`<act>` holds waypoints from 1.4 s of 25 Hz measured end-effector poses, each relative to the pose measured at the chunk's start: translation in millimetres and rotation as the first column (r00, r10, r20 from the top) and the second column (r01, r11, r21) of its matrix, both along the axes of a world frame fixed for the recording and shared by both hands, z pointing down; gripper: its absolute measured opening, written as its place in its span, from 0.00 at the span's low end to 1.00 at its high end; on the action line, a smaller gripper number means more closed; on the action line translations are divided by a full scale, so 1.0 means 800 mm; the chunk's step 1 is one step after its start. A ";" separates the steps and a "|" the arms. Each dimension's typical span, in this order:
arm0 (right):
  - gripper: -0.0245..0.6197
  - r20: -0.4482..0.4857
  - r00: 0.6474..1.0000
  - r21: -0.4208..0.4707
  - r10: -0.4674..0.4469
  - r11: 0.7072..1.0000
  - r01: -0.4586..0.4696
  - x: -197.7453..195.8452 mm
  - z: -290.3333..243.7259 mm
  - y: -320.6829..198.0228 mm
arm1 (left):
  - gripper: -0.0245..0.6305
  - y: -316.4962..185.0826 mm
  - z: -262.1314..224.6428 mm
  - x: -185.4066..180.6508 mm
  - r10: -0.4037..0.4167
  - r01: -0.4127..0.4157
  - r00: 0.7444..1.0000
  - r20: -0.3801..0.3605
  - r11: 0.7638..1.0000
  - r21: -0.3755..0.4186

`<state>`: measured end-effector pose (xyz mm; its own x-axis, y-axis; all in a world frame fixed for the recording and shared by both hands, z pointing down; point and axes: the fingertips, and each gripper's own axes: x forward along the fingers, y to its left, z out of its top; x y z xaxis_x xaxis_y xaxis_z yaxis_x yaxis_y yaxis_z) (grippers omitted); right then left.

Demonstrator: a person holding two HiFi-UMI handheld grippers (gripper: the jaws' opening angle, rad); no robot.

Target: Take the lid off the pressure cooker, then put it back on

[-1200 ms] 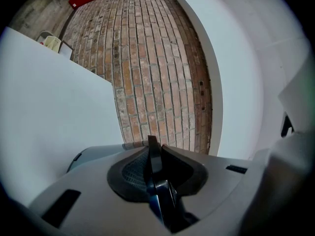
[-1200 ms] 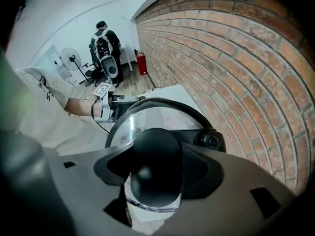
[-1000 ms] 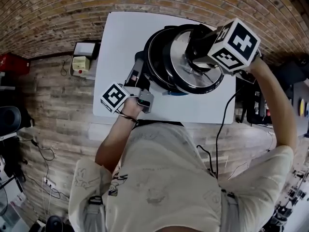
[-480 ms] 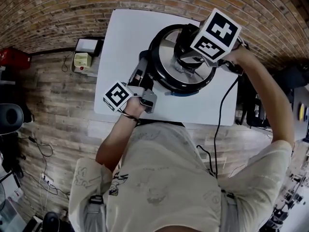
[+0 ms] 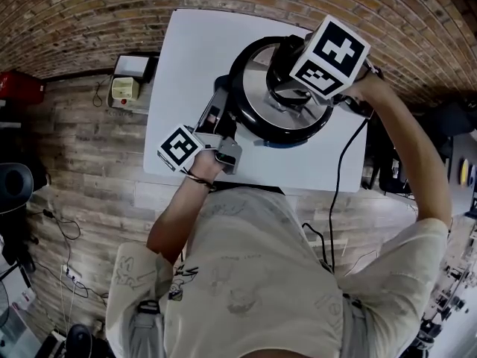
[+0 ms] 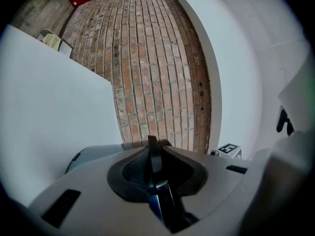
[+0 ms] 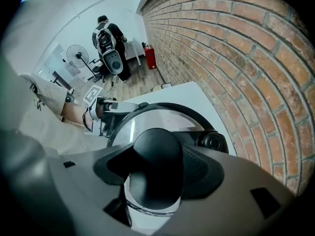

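I am gripping the black knob (image 7: 155, 151) of the lid (image 5: 261, 107) with my right gripper (image 7: 156, 173), its jaws pressing in on either side of it from above. With my left gripper (image 6: 153, 149) I am pinching a thin dark edge that I take to be the side handle (image 5: 215, 110) of the pressure cooker (image 5: 240, 73), though that gripper's view is too close for me to be sure. The cooker is standing on the right half of the white table (image 5: 197, 43), with the handle pointing toward me and to the left.

The lid is lying across the pot's mouth, roughly level inside the black rim, so I judge that I am doing the second half of the job, putting it back on. I cannot tell whether it is fully seated or locked.

Next I am expecting to press the lid down evenly and perhaps turn it by the knob while my left gripper braces the pot. Only after that should either grip let go.
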<state>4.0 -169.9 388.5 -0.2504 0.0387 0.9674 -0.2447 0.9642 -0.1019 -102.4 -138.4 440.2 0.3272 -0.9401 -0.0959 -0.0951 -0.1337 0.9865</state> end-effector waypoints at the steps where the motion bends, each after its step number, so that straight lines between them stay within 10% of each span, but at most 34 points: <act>1: 0.50 -0.003 1.000 0.001 -0.004 1.000 0.004 0.000 0.000 0.000 | 0.16 0.001 0.000 0.000 -0.001 0.001 1.000 -0.003 1.000 -0.003; 19: 0.50 -0.079 0.974 -0.004 -0.213 0.977 0.213 0.003 0.003 0.008 | 0.16 0.000 0.001 0.002 0.012 -0.013 1.000 -0.012 1.000 -0.011; 28: 0.51 -0.095 0.788 -0.035 -0.608 0.794 0.607 0.007 0.002 0.038 | 0.16 0.001 0.006 0.000 0.022 -0.021 1.000 0.022 1.000 -0.018; 35: 0.51 -0.111 0.789 -0.039 -0.604 0.796 0.604 0.006 0.002 0.037 | 0.16 0.000 0.004 0.000 0.015 -0.015 1.000 -0.006 1.000 -0.014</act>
